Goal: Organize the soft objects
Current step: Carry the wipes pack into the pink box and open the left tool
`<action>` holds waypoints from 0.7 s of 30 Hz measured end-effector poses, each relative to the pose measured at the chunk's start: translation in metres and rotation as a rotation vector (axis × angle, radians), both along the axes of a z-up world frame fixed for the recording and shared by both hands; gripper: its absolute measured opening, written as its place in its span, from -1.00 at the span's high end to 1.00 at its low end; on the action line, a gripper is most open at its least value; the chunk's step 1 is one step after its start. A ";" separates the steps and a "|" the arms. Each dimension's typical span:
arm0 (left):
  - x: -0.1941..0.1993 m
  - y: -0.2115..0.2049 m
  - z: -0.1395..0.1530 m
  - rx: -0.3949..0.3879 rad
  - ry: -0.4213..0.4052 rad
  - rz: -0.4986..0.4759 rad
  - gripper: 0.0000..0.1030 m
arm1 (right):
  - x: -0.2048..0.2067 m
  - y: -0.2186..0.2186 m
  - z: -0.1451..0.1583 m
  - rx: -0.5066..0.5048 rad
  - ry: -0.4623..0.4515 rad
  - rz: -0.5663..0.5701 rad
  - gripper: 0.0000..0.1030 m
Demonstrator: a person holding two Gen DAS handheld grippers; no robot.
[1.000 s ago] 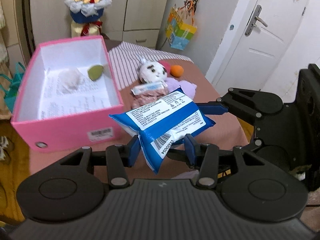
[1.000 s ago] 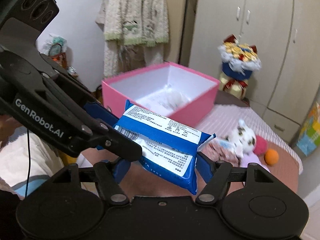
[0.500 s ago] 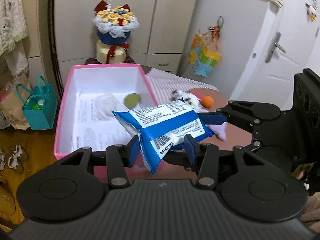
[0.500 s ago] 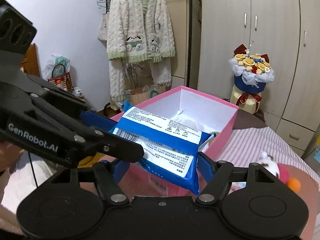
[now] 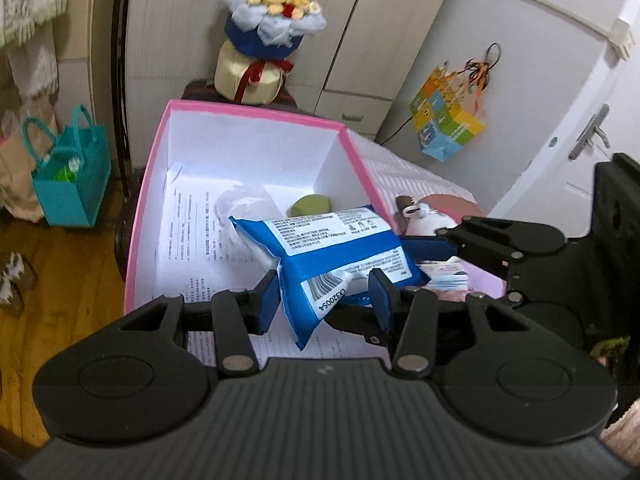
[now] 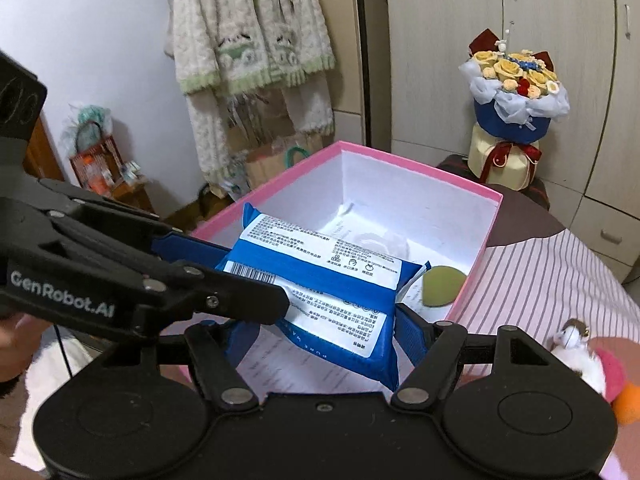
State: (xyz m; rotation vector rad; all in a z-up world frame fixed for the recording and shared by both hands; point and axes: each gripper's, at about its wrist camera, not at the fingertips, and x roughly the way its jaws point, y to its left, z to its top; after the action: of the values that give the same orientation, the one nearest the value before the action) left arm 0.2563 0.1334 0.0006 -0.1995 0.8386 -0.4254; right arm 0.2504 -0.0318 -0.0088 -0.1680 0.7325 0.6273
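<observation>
Two claws, left claw (image 5: pixel 324 294) and right claw (image 6: pixel 320 330), clamp one wipes pack (image 5: pixel 336 246) above one pink box (image 5: pixel 256 114).

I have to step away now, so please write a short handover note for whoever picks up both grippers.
Left gripper and right gripper: both shut on the blue wipes pack, held over the open pink box.
In the box: a green pad and a white fluffy item on printed paper.
Left: lower and release the pack, then box the plush toy and the small items beside it on the bed.
</observation>
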 end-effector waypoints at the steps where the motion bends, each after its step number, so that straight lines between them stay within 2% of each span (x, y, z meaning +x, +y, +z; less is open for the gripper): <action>1: 0.004 0.001 -0.004 -0.006 0.012 0.001 0.12 | 0.004 0.004 -0.001 -0.026 -0.005 0.002 -0.49; 9: 0.032 0.003 -0.023 -0.015 0.073 0.003 0.12 | 0.025 0.016 -0.011 -0.141 -0.017 0.029 -0.49; 14: 0.038 -0.001 -0.030 0.026 0.085 0.007 0.11 | 0.030 0.026 -0.018 -0.220 -0.035 0.059 -0.49; 17: 0.038 0.000 -0.032 0.034 0.084 0.025 -0.09 | 0.035 0.029 -0.021 -0.245 -0.022 0.062 -0.49; 21: 0.029 -0.002 -0.021 0.088 0.005 0.035 -0.23 | 0.032 0.029 -0.022 -0.278 -0.061 0.046 -0.53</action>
State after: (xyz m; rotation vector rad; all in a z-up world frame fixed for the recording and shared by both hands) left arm 0.2850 0.1318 -0.0206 -0.1342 0.8560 -0.3544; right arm 0.2828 -0.0030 -0.0305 -0.4594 0.7566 0.5597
